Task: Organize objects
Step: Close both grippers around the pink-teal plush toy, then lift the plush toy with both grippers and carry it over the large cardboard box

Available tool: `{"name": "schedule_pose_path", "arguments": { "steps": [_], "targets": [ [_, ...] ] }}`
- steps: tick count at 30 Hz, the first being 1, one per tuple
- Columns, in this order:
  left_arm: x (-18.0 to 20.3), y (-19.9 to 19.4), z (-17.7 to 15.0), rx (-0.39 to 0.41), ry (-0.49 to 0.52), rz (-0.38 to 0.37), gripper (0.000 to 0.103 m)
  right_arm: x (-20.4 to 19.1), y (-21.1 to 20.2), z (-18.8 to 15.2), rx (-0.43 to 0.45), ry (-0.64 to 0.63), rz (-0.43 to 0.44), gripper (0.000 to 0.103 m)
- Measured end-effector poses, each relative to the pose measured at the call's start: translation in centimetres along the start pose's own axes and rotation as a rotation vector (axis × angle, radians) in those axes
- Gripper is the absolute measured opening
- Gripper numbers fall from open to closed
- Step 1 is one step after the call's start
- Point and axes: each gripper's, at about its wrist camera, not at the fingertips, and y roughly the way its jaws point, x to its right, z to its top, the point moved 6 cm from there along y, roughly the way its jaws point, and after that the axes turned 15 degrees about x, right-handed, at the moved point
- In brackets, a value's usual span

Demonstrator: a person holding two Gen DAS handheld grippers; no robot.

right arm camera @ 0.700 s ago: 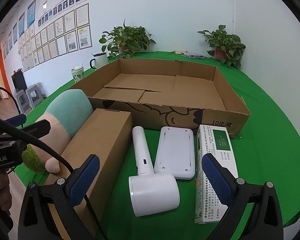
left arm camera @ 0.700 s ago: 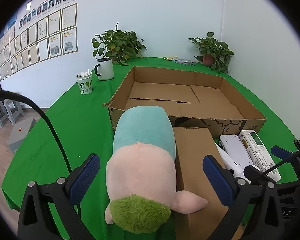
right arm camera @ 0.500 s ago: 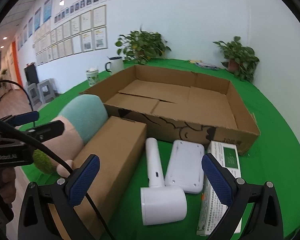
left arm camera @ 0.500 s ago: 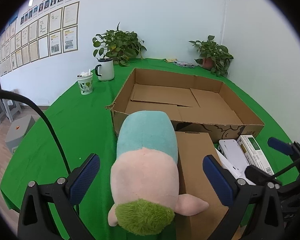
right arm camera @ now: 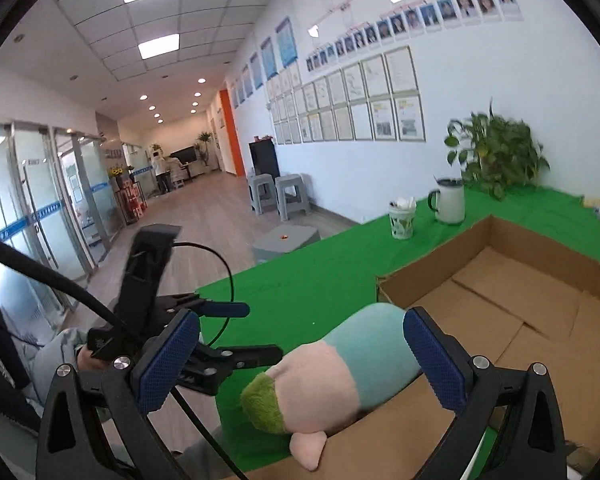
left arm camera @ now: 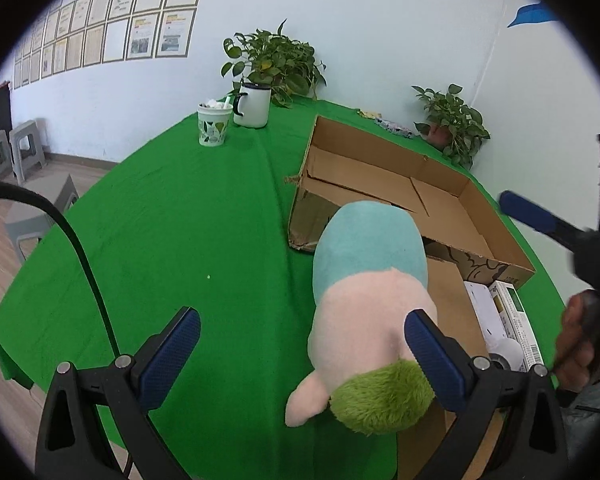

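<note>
Both grippers are wide open and hold nothing; the left gripper (left arm camera: 302, 346) hangs beside the plush toy (left arm camera: 370, 280), which lies on the green table (left arm camera: 180, 220) against the long brown box (left arm camera: 452, 312); slide sideways until both pads straddle its soft middle, then squeeze; white things behind it are partly hidden.

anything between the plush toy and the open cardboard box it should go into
Nothing visible blocks it. The plush toy lies with its teal end against the near wall of the open cardboard box, beside the closed brown box; only that low wall must be cleared.
</note>
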Motion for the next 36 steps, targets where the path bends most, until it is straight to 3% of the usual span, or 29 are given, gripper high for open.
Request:
{"name": "schedule_pose_path", "arguments": {
  "steps": [4, 10, 13, 25, 36],
  "targets": [
    [0.3, 0.5, -1.0, -0.03, -0.024, -0.069, 0.101, 4.5, 3.6, -1.8, -0.101, 0.115, -0.118, 0.103],
    [2.9, 2.5, -2.2, -0.096, -0.024, -0.21, 0.1, 8.1, 6.6, -3.3, -0.192, 0.16, -0.185, 0.103],
    [3.8, 3.5, -2.7, -0.133, -0.013, -0.245, 0.09, 8.8, 6.6, -4.3, -0.217, 0.181, -0.211, 0.103],
    [2.8, 3.4, -3.4, -0.132, -0.006, -0.217, 0.072, 5.8, 10.7, -6.1, -0.333, 0.16, -0.232, 0.103],
    [-0.3, -0.7, -3.8, -0.111, 0.038, -0.105, 0.069, 0.1, 14.1, -7.3, -0.399, 0.11, -0.178, 0.102]
  ]
}}
